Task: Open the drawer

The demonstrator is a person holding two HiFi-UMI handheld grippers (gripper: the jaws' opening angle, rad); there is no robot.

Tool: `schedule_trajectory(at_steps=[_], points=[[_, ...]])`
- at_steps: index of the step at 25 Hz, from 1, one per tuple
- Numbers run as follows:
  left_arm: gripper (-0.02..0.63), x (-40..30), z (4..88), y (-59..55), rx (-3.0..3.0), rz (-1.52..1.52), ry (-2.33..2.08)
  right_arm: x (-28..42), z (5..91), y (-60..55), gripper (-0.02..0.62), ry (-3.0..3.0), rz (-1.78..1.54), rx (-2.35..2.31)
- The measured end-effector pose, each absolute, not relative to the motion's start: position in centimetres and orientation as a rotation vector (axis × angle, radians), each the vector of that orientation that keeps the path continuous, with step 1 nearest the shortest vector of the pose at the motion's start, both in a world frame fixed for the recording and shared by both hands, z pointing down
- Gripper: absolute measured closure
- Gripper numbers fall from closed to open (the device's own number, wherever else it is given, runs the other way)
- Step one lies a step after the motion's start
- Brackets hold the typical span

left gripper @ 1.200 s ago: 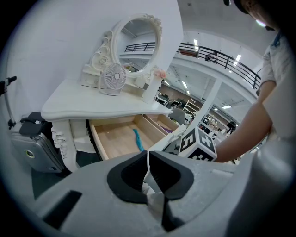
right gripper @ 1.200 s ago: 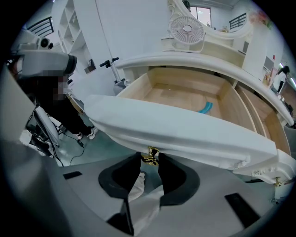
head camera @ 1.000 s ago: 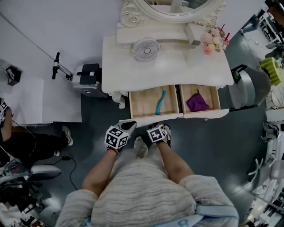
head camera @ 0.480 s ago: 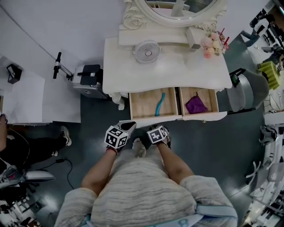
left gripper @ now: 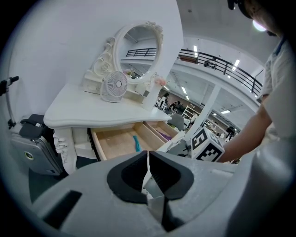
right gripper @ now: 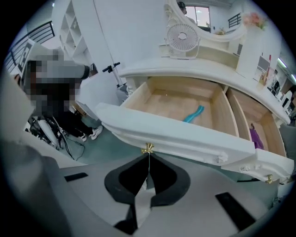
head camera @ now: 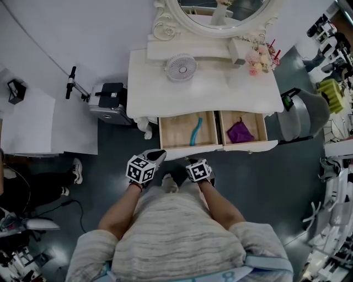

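Note:
Both drawers of the white dressing table (head camera: 165, 93) stand pulled out. The left drawer (head camera: 172, 134) holds a teal object (head camera: 195, 134); the right drawer (head camera: 261, 128) holds a purple cloth (head camera: 240, 132). My right gripper (right gripper: 148, 157) is shut and empty, its tips just short of the left drawer's gold knob (right gripper: 147, 148), apart from the white drawer front (right gripper: 185, 136). My left gripper (left gripper: 148, 155) is shut too, with nothing in it, hanging beside the right one (head camera: 199, 169) below the drawer fronts.
On the tabletop stand a small white fan (head camera: 180, 67), an ornate mirror (head camera: 220, 14) and pink flowers (head camera: 255, 58). A silver and black case (head camera: 110, 99) stands left of the table, a grey chair (head camera: 300, 118) at its right. A second gold knob (right gripper: 269, 178) marks the right drawer.
My right gripper has drawn back a little from the left drawer's front. The head view has drifted slightly. Both drawers stay open as before.

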State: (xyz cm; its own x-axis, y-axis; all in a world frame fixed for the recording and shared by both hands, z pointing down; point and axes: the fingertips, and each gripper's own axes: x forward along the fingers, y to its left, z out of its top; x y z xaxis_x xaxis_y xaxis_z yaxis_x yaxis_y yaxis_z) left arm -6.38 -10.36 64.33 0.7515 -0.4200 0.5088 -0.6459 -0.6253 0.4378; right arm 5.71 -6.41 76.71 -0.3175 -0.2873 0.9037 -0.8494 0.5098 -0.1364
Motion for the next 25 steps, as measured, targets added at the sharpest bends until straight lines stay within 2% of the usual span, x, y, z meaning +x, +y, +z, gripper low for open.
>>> schedule_trajectory(at_steps=[11,25], points=[[0.581,-5.4,59.1,-11.0,2.419,0.342,-0.776,4.1,65.7,-11.1,0.581,-2.184,0.871,1.147],[0.581,-4.6,48.3,-12.0,2.645,0.13,-0.793,1.8,48.3,-13.4,0.581,-2.638,0.63,1.234]])
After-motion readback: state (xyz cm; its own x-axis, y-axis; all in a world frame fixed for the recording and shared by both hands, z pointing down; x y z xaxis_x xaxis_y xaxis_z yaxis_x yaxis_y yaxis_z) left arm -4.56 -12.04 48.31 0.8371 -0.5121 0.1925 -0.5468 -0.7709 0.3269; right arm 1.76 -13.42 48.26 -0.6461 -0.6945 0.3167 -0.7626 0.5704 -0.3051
